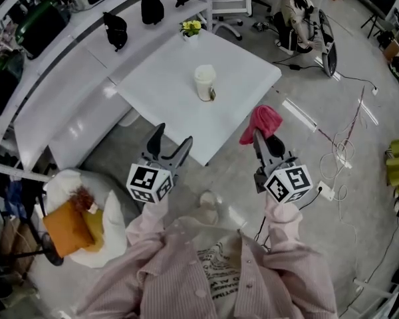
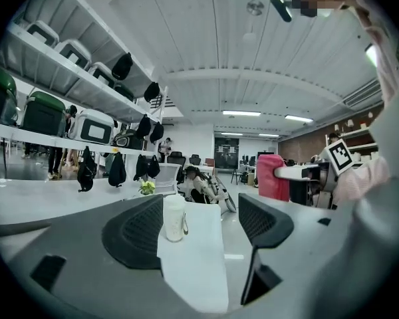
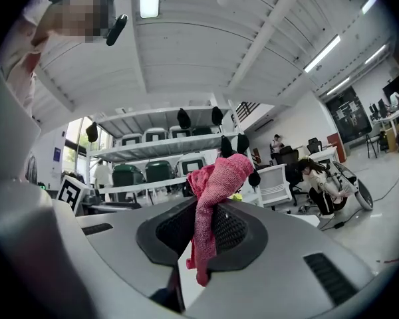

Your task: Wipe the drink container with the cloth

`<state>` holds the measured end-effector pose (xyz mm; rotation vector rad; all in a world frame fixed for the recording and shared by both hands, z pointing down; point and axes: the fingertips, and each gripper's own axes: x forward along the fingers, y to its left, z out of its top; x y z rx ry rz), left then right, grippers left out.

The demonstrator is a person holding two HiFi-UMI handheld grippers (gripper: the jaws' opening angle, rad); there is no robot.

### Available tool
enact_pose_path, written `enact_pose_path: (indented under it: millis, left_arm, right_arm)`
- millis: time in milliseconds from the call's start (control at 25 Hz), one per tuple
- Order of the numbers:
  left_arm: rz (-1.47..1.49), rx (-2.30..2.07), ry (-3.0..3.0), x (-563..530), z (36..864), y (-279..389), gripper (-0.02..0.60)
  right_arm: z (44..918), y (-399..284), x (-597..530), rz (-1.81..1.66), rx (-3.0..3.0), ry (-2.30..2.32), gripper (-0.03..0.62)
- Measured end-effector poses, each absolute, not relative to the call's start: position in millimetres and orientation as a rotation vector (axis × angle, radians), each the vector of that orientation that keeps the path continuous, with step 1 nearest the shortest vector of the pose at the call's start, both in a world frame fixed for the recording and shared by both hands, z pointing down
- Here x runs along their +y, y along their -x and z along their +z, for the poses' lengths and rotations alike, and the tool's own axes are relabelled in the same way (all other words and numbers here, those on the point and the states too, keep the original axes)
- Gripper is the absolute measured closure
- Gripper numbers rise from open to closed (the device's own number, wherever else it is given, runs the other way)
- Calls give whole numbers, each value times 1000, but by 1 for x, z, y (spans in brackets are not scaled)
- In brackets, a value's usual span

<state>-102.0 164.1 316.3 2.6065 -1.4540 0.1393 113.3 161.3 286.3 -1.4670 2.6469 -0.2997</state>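
A white drink container (image 1: 205,83) with a small tag stands upright on the white table (image 1: 166,105); the left gripper view shows the container (image 2: 174,217) ahead, between the jaws but well beyond them. My left gripper (image 1: 172,145) is open and empty, held short of the table's near edge. My right gripper (image 1: 266,138) is shut on a pink cloth (image 1: 261,122), off the table's right corner. In the right gripper view the cloth (image 3: 207,208) is pinched between the pads and droops below them.
A small yellow-green plant (image 1: 191,27) stands at the table's far edge. Shelves with black bags (image 1: 115,30) and bins run along the left. A person (image 1: 292,12) sits beyond the table. Cables (image 1: 346,145) lie on the floor at right, and a white chair with an orange cushion (image 1: 70,226) stands at lower left.
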Motion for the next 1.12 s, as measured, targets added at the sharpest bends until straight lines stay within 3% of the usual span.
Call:
enact_pose_path:
  millis: [1120]
  left_arm:
    - [291, -1289, -2565, 8, 373, 75, 216]
  right_arm:
    - [324, -101, -6, -412, 2726, 1422, 554]
